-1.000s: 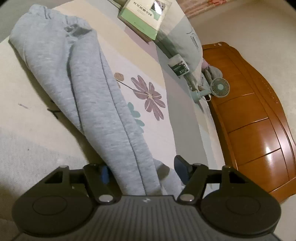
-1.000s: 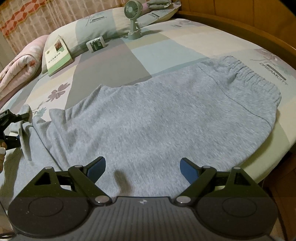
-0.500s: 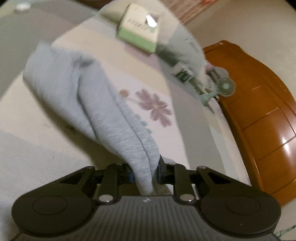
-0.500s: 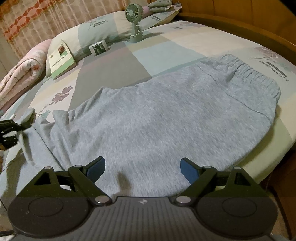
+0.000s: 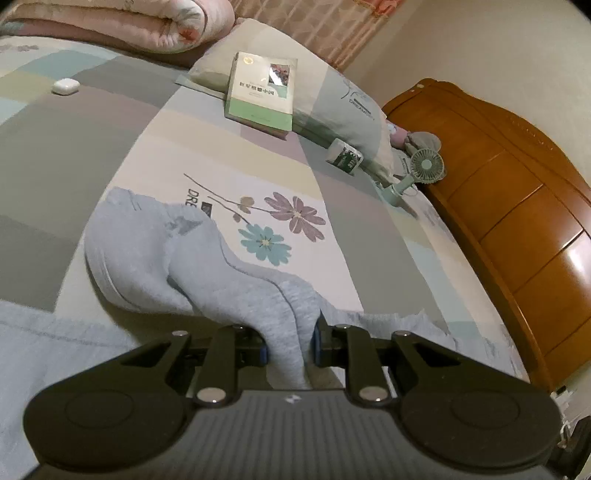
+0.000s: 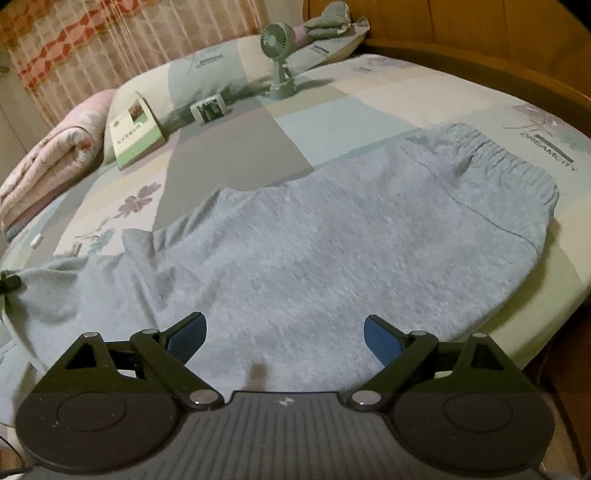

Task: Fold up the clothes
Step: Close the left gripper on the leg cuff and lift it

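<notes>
Grey sweatpants (image 6: 332,236) lie spread across the bed, elastic waistband (image 6: 509,162) at the right. In the left wrist view one grey pant leg (image 5: 177,266) rises from the sheet in a bunched fold, and my left gripper (image 5: 290,343) is shut on it, cloth pinched between both blue pads. My right gripper (image 6: 284,336) hovers open just over the near edge of the pants' seat, nothing between its fingers. The left gripper's tip (image 6: 9,282) shows at the far left of the right wrist view.
A green book (image 5: 264,90) leans on a pillow (image 5: 343,107), with a small box (image 5: 345,158) and a green desk fan (image 5: 424,168) beside it. A rolled pink quilt (image 5: 110,22) lies at the back. A wooden headboard (image 5: 517,206) rims the bed. A white case (image 5: 65,87) sits on the sheet.
My left gripper shut on the pant leg and carried it, so the leg now bunches into a fold. The right gripper stayed open and barely moved.
</notes>
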### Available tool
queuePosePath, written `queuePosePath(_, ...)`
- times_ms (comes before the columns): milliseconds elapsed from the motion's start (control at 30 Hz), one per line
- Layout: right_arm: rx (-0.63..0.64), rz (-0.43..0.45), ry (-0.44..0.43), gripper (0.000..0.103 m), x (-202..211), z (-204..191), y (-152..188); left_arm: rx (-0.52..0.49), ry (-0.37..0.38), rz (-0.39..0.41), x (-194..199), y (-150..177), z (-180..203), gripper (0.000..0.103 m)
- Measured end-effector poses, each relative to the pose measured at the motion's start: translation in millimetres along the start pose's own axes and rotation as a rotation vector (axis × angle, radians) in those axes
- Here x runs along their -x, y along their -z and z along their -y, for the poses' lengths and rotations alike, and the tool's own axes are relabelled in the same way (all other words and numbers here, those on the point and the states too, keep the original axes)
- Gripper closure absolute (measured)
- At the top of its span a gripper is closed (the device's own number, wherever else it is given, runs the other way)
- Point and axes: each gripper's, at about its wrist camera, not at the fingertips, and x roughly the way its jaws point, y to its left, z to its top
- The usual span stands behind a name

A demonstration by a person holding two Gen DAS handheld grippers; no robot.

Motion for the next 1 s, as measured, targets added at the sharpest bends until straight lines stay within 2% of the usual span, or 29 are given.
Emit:
queuePosePath(233, 0.164, 0.044, -0.045, 0.010, 17, -25, 6, -0.010, 0.000, 0.024, 28, 6, 4, 0.089)
queuePosePath(333, 0.271, 0.057, -0.080, 0.016, 23, -41, 9, -0.026, 0.007, 0.027, 34, 10, 2, 0.089)
queuePosePath(567, 0.436, 0.007, -0.076, 0.022, 16, -66, 18, 0.003, -0.015, -0.016, 35, 31, -17, 0.091)
queuePosePath(1000, 0.366, 0.017, -0.054, 0.022, 19, -57, 18, -0.025, -0.068, -0.056, 40, 57, -32, 0.094)
